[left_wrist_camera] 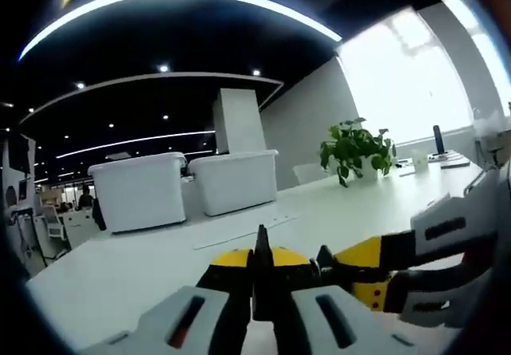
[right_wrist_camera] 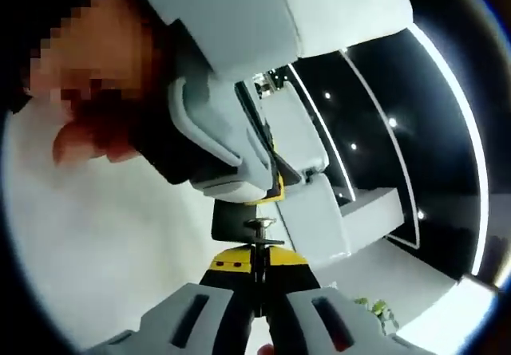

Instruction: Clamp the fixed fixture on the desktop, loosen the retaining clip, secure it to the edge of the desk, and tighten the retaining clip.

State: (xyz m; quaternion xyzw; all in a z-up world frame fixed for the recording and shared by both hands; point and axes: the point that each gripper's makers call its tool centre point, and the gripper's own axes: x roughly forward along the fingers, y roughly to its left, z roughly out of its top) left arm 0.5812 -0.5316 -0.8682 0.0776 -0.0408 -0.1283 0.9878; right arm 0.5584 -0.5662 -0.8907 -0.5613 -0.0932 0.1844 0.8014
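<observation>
In the left gripper view, the left gripper [left_wrist_camera: 263,311] is rising from the bottom edge with its grey jaws pressed in on the yellow-and-black clamp fixture [left_wrist_camera: 263,271], the thin black bar of which is standing upright between them; just to the right, the right gripper [left_wrist_camera: 399,279] is reaching in from the side and seems to be pinching the yellow end of the same fixture, though the fisheye edge is blurring that contact; the fixture is sitting low over the near part of the long white desk [left_wrist_camera: 144,267]; farther back two white plastic bins [left_wrist_camera: 188,187] are standing side by side, and a leafy green potted plant [left_wrist_camera: 357,149] is standing near the bright window [left_wrist_camera: 407,76].

In the right gripper view, which is rolled over, the right gripper [right_wrist_camera: 259,315] is closing its grey jaws on the fixture's black screw stem below the yellow body [right_wrist_camera: 254,261]; beyond it the left gripper [right_wrist_camera: 231,143] is hanging over the white desk [right_wrist_camera: 96,243], with a person's hand [right_wrist_camera: 84,143] behind it.
</observation>
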